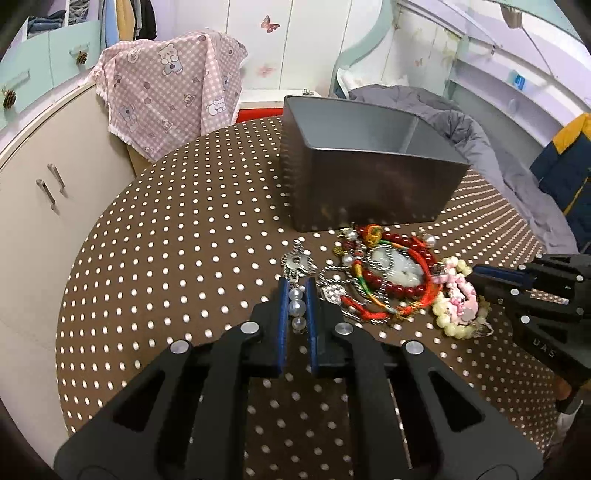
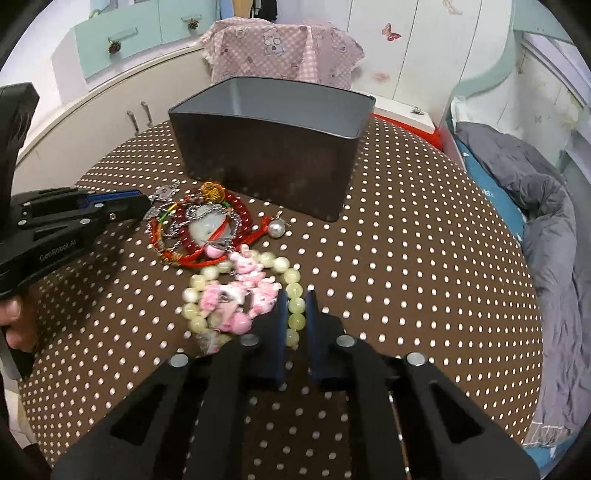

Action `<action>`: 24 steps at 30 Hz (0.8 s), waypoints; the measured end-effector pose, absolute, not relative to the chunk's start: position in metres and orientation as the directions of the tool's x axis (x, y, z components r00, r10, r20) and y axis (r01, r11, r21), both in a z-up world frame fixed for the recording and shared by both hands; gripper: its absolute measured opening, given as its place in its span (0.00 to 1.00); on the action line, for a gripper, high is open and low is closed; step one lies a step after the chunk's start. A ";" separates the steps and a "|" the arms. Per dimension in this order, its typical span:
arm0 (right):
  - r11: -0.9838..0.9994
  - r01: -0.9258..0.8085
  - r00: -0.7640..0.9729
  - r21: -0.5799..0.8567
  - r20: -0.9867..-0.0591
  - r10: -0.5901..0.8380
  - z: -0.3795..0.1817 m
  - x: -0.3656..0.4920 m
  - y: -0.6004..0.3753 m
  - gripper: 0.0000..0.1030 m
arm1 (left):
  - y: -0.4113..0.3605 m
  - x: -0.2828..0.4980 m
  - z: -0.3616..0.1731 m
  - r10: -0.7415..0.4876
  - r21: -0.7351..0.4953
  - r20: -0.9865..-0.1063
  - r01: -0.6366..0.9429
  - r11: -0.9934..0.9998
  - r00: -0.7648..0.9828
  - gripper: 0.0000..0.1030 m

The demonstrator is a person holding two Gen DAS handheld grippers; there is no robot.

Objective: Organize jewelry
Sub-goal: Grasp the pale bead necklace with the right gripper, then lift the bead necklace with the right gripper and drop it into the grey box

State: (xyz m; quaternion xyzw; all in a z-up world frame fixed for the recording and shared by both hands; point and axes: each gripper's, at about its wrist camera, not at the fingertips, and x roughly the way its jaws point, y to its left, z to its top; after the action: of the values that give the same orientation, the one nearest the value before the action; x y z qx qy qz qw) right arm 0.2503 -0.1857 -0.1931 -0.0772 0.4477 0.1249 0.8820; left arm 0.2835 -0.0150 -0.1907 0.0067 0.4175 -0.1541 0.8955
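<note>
Near the counter's middle, before the box [image 1: 369, 162], lies the jewelry [image 1: 388, 273]. My left gripper [image 1: 295, 291] pinches a pearl strand [image 1: 298, 306]; my right gripper [image 2: 296, 306] pinches a bead bracelet [image 2: 295, 314]. Both pieces are light, limp and slippery; I judge gripping across the beads best.

A brown tablecloth with white dots [image 1: 166, 240] covers the round table. Behind the table stands a cream cabinet with metal handles [image 1: 51, 184], and a pink checked cloth printed with bears [image 1: 170, 88] hangs just beyond the table's far edge. To the right of the table lies a rumpled grey quilt [image 2: 554, 229]; butterfly stickers [image 1: 269, 24] dot the white wall behind.
</note>
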 end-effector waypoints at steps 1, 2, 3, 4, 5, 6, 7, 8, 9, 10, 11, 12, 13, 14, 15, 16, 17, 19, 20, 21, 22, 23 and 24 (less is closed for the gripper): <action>0.960 -0.281 0.578 -0.002 -0.799 0.167 -0.189 0.247 -0.191 0.08 | -0.015 0.280 -0.188 -0.273 -0.117 -0.745 0.284 0.952 0.608 0.09; 0.960 -0.278 0.588 0.022 -0.786 0.189 -0.183 0.244 -0.197 0.08 | -0.015 0.276 -0.186 -0.278 -0.119 -0.742 0.288 0.950 0.611 0.09; 0.959 -0.280 0.595 0.039 -0.777 0.205 -0.178 0.242 -0.200 0.08 | -0.014 0.274 -0.183 -0.284 -0.124 -0.737 0.291 0.949 0.613 0.09; 0.958 -0.283 0.605 0.053 -0.765 0.221 -0.171 0.239 -0.202 0.08 | -0.014 0.272 -0.179 -0.288 -0.124 -0.732 0.295 0.948 0.618 0.09; 0.956 -0.289 0.614 0.059 -0.754 0.232 -0.165 0.238 -0.204 0.08 | -0.014 0.270 -0.177 -0.288 -0.119 -0.727 0.298 0.947 0.623 0.09; 0.953 -0.298 0.627 0.057 -0.741 0.240 -0.156 0.235 -0.205 0.08 | -0.014 0.268 -0.172 -0.288 -0.114 -0.721 0.301 0.947 0.631 0.09; 0.951 -0.305 0.636 0.057 -0.730 0.248 -0.149 0.233 -0.206 0.08 | -0.013 0.267 -0.169 -0.289 -0.114 -0.716 0.303 0.946 0.635 0.09; 0.948 -0.311 0.644 0.062 -0.720 0.258 -0.143 0.230 -0.207 0.08 | -0.013 0.265 -0.163 -0.295 -0.117 -0.706 0.305 0.945 0.643 0.09; 0.946 -0.319 0.653 0.064 -0.709 0.268 -0.135 0.229 -0.208 0.08 | -0.010 0.264 -0.160 -0.299 -0.119 -0.701 0.307 0.944 0.648 0.09; 0.945 -0.322 0.662 0.059 -0.700 0.269 -0.130 0.227 -0.208 0.08 | -0.010 0.262 -0.154 -0.305 -0.123 -0.691 0.310 0.943 0.655 0.09; 0.943 -0.327 0.671 0.055 -0.690 0.273 -0.124 0.227 -0.206 0.08 | -0.009 0.261 -0.150 -0.310 -0.123 -0.684 0.315 0.941 0.661 0.09; 0.943 -0.329 0.677 0.051 -0.683 0.273 -0.119 0.227 -0.207 0.08 | -0.009 0.260 -0.146 -0.312 -0.121 -0.678 0.318 0.940 0.666 0.09; 0.943 -0.330 0.683 0.050 -0.677 0.275 -0.115 0.225 -0.206 0.07 | -0.008 0.257 -0.141 -0.315 -0.120 -0.669 0.321 0.940 0.673 0.09; 0.942 -0.333 0.689 0.049 -0.669 0.279 -0.110 0.225 -0.206 0.08 | -0.008 0.257 -0.136 -0.322 -0.124 -0.663 0.325 0.938 0.676 0.09; 0.940 -0.336 0.694 0.052 -0.661 0.285 -0.104 0.223 -0.205 0.08 | -0.006 0.256 -0.133 -0.327 -0.127 -0.657 0.328 0.936 0.680 0.09; 0.939 -0.339 0.699 0.063 -0.650 0.296 -0.098 0.221 -0.207 0.08 | -0.005 0.254 -0.130 -0.330 -0.127 -0.650 0.330 0.935 0.685 0.09; 0.937 -0.341 0.705 0.075 -0.639 0.308 -0.093 0.220 -0.209 0.08 | -0.004 0.254 -0.127 -0.331 -0.126 -0.645 0.330 0.935 0.689 0.09; 0.935 -0.344 0.715 0.083 -0.622 0.319 -0.086 0.219 -0.210 0.08 | 0.000 0.252 -0.120 -0.340 -0.135 -0.633 0.333 0.933 0.696 0.09; 0.935 -0.345 0.720 0.085 -0.614 0.322 -0.083 0.219 -0.210 0.08 | 0.000 0.249 -0.118 -0.345 -0.138 -0.627 0.336 0.932 0.698 0.09; 0.933 -0.348 0.723 0.090 -0.608 0.328 -0.080 0.219 -0.211 0.08 | -0.001 0.247 -0.114 -0.351 -0.141 -0.620 0.339 0.930 0.702 0.09; 0.931 -0.353 0.727 0.098 -0.597 0.339 -0.075 0.220 -0.212 0.08 | -0.001 0.246 -0.109 -0.355 -0.142 -0.612 0.343 0.928 0.707 0.09; 0.929 -0.357 0.733 0.099 -0.587 0.344 -0.071 0.220 -0.212 0.08 | -0.001 0.245 -0.105 -0.359 -0.141 -0.603 0.347 0.927 0.712 0.09; 0.927 -0.360 0.734 0.102 -0.582 0.350 -0.069 0.220 -0.212 0.08 | -0.001 0.245 -0.101 -0.363 -0.141 -0.596 0.352 0.925 0.716 0.09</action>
State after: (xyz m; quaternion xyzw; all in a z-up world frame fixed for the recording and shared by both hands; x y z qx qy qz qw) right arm 0.2200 -0.2123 -0.0688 -0.0088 0.3106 0.1906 0.9312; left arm 0.2448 -0.0007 -0.1008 -0.0085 0.3238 -0.1932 0.9262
